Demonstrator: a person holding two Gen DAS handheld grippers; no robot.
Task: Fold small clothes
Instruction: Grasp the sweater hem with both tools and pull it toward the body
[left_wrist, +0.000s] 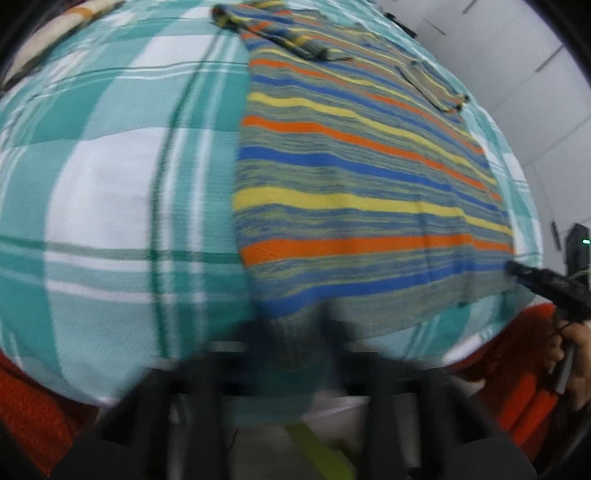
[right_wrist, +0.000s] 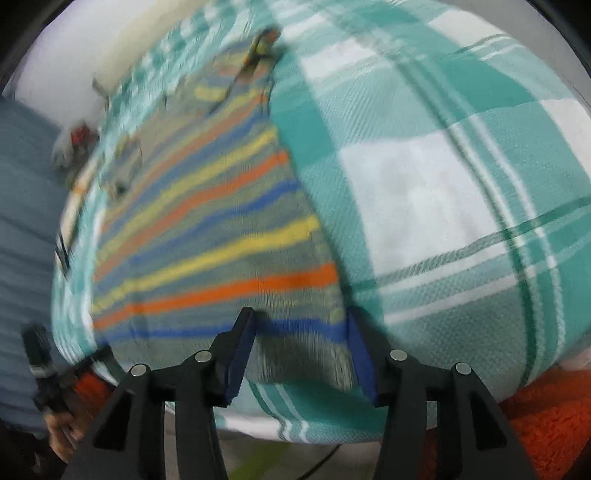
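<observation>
Plaid blanket (right_wrist: 424, 192), striped sweater (right_wrist: 221, 240) hem between right fingers (right_wrist: 242, 354).

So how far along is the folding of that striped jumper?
Barely begun. Done: the striped knitted jumper lies flat on the teal checked blanket, one sleeve across its top. In hand: both grippers at its near hem, the right gripper open astride it, the left gripper blurred. Left: every body fold.

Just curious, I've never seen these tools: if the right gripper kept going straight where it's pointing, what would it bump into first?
Most likely the striped sweater: its near hem lies between the right gripper fingers, though depth is unclear.
</observation>
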